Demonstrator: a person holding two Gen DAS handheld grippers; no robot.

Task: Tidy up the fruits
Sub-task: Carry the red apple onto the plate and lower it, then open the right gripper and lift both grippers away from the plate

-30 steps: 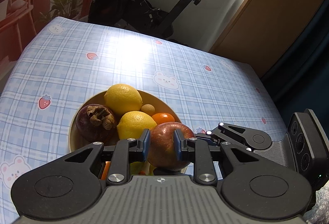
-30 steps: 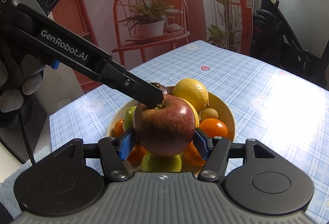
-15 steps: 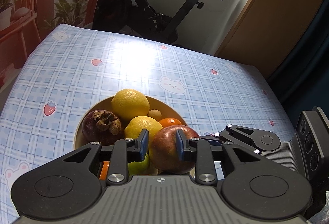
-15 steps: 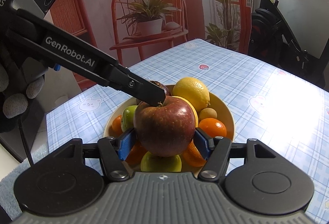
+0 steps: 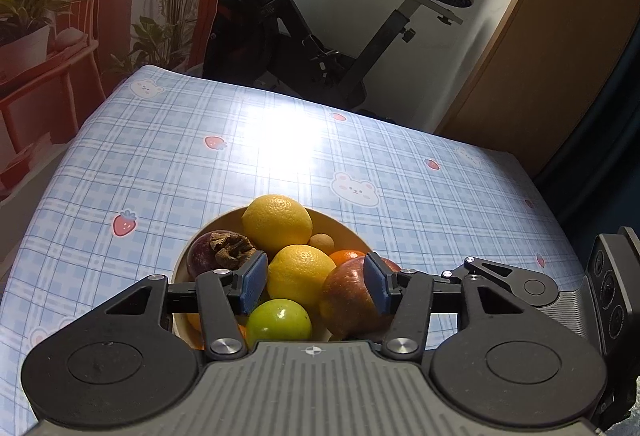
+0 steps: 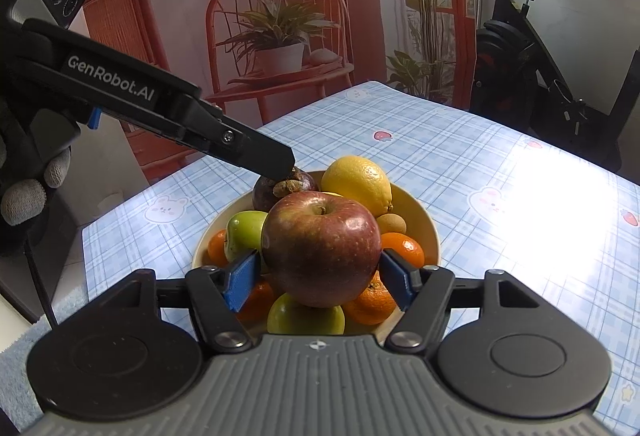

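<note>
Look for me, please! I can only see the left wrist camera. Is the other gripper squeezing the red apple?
Observer: The right gripper is opening its jaws. The apple is between its blue pads and sits on the fruit pile.
Operator: What's under the apple?
Observer: An orange and a green fruit, all in the bowl.
Operator: Where's my gripper's tip?
Observer: The left gripper has its tip just above the dark purple fruit. Its jaws are opening too, and they aren't gripping anything.
</note>
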